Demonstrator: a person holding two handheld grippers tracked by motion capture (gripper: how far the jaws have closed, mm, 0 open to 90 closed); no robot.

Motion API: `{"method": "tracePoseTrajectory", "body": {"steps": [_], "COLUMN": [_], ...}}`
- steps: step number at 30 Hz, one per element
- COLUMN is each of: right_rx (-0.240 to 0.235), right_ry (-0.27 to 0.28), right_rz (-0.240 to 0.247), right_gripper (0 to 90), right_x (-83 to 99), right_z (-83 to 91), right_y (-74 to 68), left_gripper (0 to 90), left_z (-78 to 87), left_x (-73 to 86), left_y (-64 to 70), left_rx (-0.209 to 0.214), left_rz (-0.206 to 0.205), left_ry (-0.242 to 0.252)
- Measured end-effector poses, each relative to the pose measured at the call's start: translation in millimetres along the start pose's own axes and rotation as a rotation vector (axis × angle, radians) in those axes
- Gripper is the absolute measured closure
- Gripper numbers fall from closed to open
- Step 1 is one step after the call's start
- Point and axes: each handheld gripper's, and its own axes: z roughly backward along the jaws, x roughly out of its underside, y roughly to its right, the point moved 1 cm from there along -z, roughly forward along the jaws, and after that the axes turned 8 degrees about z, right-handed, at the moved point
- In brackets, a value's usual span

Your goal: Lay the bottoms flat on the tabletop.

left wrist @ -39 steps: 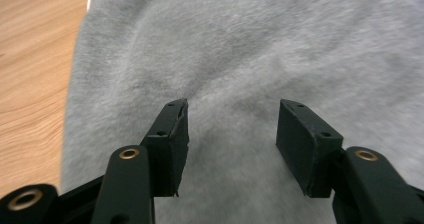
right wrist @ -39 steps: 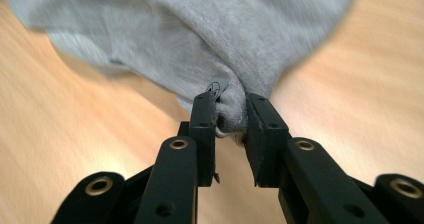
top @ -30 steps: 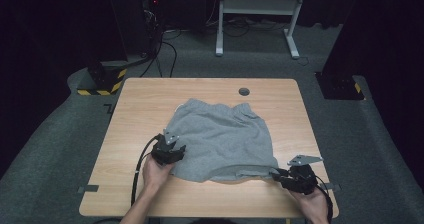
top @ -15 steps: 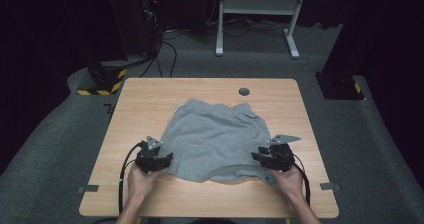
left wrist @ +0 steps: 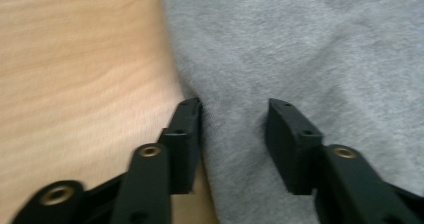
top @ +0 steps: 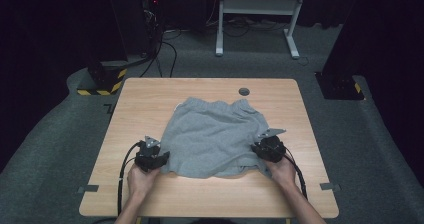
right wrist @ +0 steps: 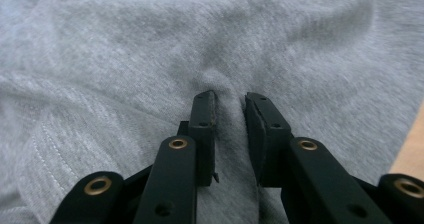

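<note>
Grey shorts [top: 215, 134] lie spread on the wooden table [top: 150, 104], waistband toward the far side. My left gripper [top: 152, 156] sits at the shorts' near left edge. In the left gripper view it [left wrist: 235, 106] is open, one jaw along the hem on bare wood [left wrist: 75, 59], the other resting on the grey cloth [left wrist: 300, 44]. My right gripper [top: 267, 146] is at the shorts' right edge. In the right gripper view it [right wrist: 231, 96] is shut on a raised ridge of the grey fabric [right wrist: 150, 34], which puckers at the tips.
A round dark grommet [top: 244, 91] sits near the table's far edge. Grey tape marks [top: 87, 189] flank the near corners. Beyond the table stand a white frame [top: 255, 6] and a yellow-black striped base [top: 100, 86] on dark carpet.
My right gripper has moved left and forward from the table's near right onto the shorts' right edge. My left gripper has shifted slightly back and left to the left hem.
</note>
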Motion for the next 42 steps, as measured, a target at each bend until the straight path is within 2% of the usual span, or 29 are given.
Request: {"method": "tracePoseTrajectory", "body": {"steps": [3,5,8,10,12,15,16,19,20,22,23,25,29,31,33,36,39,42], "right_rx": [0.011,0.014,-0.005,-0.025,-0.027,-0.042,-0.037,-0.037,-0.036,-0.032,-0.034,-0.039,-0.029,-0.024,-0.023,-0.018,-0.02,-0.022], "right_ry": [-0.004,-0.014,-0.003,0.022,0.008,-0.029,-0.02,-0.018,-0.02,-0.023,-0.024,-0.033,-0.033,-0.031,-0.029,-0.026,-0.038,-0.043], "right_rz": [-0.022,-0.038,-0.065,-0.059,-0.042,-0.026,-0.018,-0.021,-0.013,-0.001,0.0,-0.014,-0.006,-0.005,0.001,0.012,0.009,-0.008], "right_gripper": [73.5,66.5,61.4,61.6,62.5,62.9,63.4,63.5,63.5,64.3,64.8,65.2,66.6,67.3,68.2,68.3,68.1,64.0], "right_x": [-7.9,-11.2,-8.3,-3.3,-0.3,3.0,3.1,-0.2,-1.1,-1.5,-0.9,1.3,7.7,9.7,10.1,9.4,8.5,8.3], "right_z": [-7.9,-10.2,-3.3,6.2,9.8,6.4,5.1,2.4,1.9,1.7,2.3,4.8,9.4,10.4,10.5,9.4,9.6,10.3], "right_y": [10.5,14.6,13.5,7.7,2.9,-1.2,-2.2,-4.6,-5.5,-6.0,-4.9,-2.4,2.2,4.5,6.2,7.9,7.8,7.8], "left_gripper": [72.3,81.1,84.2,84.5,84.5,84.5,84.5,84.3,84.2,84.0,84.0,84.0,84.1,84.2,84.2,83.7,81.6,67.5], "left_z": [-5.9,-6.9,-0.8,9.0,20.6,34.4,36.5,35.2,33.1,28.7,27.0,24.1,26.8,29.7,30.8,28.0,24.4,24.1], "left_x": [-8.0,-11.8,-13.1,-14.8,-20.0,-32.8,-37.1,-47.9,-50.6,-53.3,-53.1,-50.7,-36.2,-27.1,-19.3,-12.4,-10.6,-13.2], "left_y": [-1.2,-1.6,-4.7,-5.6,-3.6,10.4,17.6,41.6,49.2,59.6,60.5,53.3,17.5,-0.5,-12.8,-21.4,-19.7,-12.4], "left_rx": [0.012,0.01,0.031,0.061,0.087,0.138,0.156,0.217,0.221,0.194,0.181,0.125,0.003,-0.04,-0.077,-0.094,-0.098,-0.062], "left_rz": [-0.02,-0.033,-0.026,-0.015,-0.016,-0.061,-0.084,-0.139,-0.163,-0.212,-0.223,-0.231,-0.167,-0.133,-0.122,-0.109,-0.109,-0.079], "left_ry": [-0.004,-0.016,0.007,0.045,0.086,0.142,0.151,0.158,0.155,0.144,0.135,0.108,0.058,0.032,0.004,-0.03,-0.038,-0.004]}}
